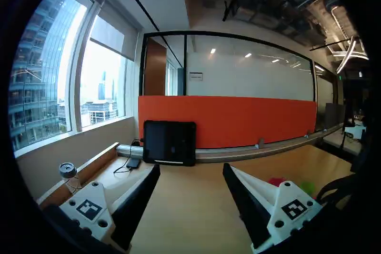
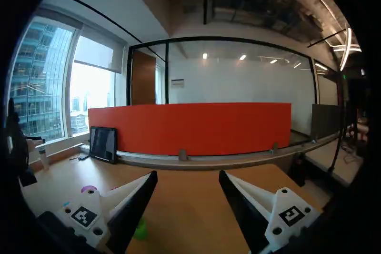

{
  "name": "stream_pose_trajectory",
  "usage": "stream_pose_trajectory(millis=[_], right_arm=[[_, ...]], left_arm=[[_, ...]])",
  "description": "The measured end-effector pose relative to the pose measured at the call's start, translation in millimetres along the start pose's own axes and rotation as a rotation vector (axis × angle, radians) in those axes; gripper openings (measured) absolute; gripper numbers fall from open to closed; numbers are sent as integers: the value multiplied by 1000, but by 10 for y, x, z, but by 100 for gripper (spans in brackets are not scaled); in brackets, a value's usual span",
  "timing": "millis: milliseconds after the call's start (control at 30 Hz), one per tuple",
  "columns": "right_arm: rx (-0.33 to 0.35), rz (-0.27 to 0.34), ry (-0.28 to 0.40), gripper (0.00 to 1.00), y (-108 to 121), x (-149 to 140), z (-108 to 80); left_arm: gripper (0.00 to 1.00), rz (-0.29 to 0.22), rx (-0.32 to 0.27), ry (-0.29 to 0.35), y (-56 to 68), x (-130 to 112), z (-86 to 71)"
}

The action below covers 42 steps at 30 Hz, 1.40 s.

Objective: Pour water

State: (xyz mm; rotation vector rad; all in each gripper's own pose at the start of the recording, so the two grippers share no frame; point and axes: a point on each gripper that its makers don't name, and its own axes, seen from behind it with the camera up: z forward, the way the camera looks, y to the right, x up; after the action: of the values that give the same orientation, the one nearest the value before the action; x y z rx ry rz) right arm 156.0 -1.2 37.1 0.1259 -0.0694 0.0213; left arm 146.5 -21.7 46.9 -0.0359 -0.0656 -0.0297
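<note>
Wooden, light-brown desk top [image 1: 190,216] lies under my white-and-black left gripper [image 1: 191,165] and right gripper [image 2: 187,173], both with fingers spread wide and empty. A small clear bottle with a dark cap [image 1: 68,172] stands upright at the desk's edge below the window [image 1: 47,87], well apart from either claw. A pink thing [image 1: 276,181] and a green thing [image 1: 308,187] peek past my left gripper's finger.
</note>
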Motion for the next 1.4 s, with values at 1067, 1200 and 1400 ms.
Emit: stream_pose_trajectory(millis=[1067, 1200, 1400], right_arm=[[390, -53, 11, 100, -719, 647, -160], [420, -42, 13, 100, -769, 681, -168], [457, -72, -3, 100, -827, 612, -194]], left_arm=[[98, 33, -364, 33, 787, 751, -22], [98, 41, -416, 30, 919, 761, -75], [98, 57, -473, 26, 1043, 743, -142]])
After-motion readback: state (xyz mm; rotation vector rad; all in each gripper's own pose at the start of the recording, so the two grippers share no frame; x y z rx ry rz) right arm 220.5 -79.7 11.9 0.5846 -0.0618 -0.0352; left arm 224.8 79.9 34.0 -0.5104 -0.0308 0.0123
